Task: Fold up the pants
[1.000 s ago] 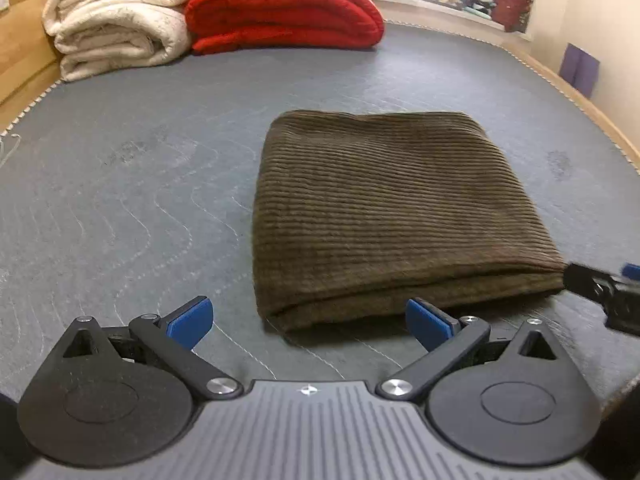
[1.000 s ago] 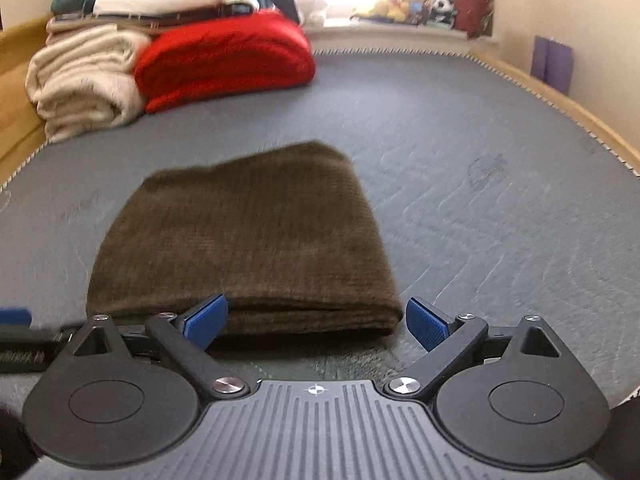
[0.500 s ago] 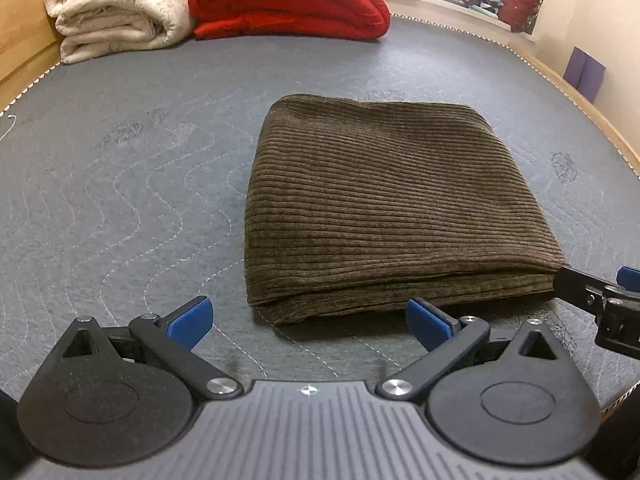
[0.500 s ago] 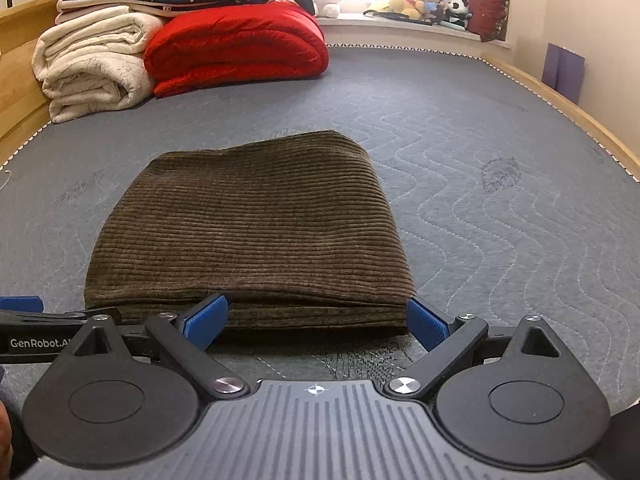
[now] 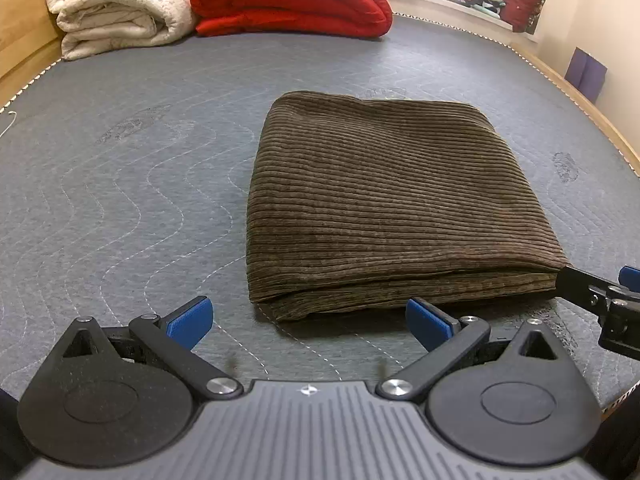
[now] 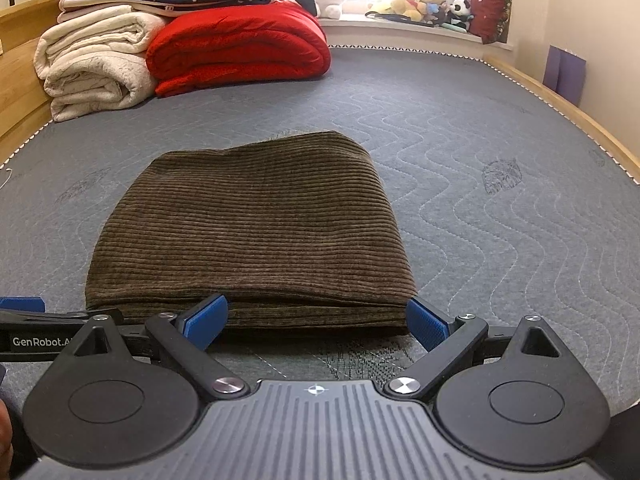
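Pants, brown corduroy, sit folded into a thick rectangle just ahead of both claws, and neither claw is gripping them. The left claw has its blue-tipped fingers spread wide and empty, low over the bed, with the near left corner of the bundle lying just beyond the gap between them. The right claw is spread wide too, its two fingers standing either side of the right half of the near edge, close against the stacked layers but not pinching any cloth. Seen from the left wrist, the tip of that right claw shows at the bundle's near right corner.

Both claws line up along the same near edge, most likely because that is where the open layers meet, the easiest place to square up or lift the stack. The far edge is rounded, which looks like the fold. By my reading the folding is about done, with at most a tidy-up or one more fold to go.

The bundle lies near the middle of the grey quilted mattress. Well behind it, a rolled cream blanket and a red duvet rest side by side against the far end, with soft toys on the window ledge beyond
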